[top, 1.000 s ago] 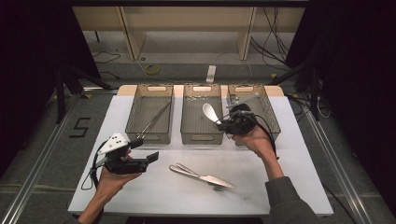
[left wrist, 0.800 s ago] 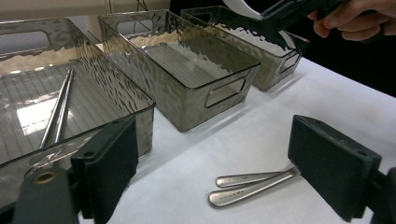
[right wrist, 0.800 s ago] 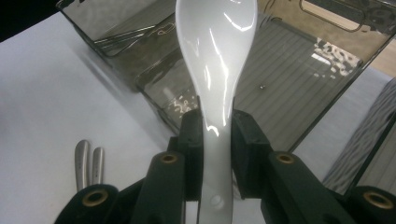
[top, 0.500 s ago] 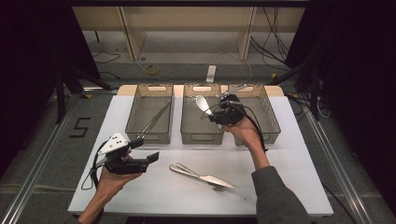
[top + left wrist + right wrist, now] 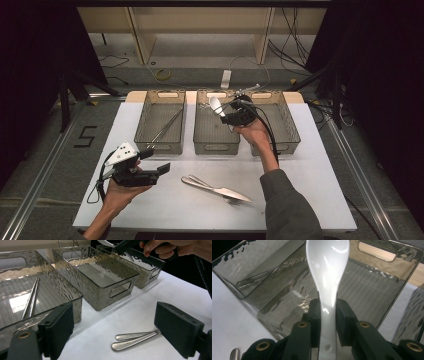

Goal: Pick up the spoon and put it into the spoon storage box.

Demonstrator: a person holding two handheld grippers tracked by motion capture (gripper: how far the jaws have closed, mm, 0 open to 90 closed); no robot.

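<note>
White bench, three clear bins; my right gripper hangs over the middle bin, jaws clamped on a white spoon by its handle. Glossy handle may slide or tip, landing outside the bin. Left gripper jaws wide, nothing held, near cutlery.

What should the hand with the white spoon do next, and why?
Probably lower the white spoon into the middle bin and then open. The right gripper pinches its handle between its fingers and holds it over that bin, which looks empty; the left bin already holds chopsticks.
</note>
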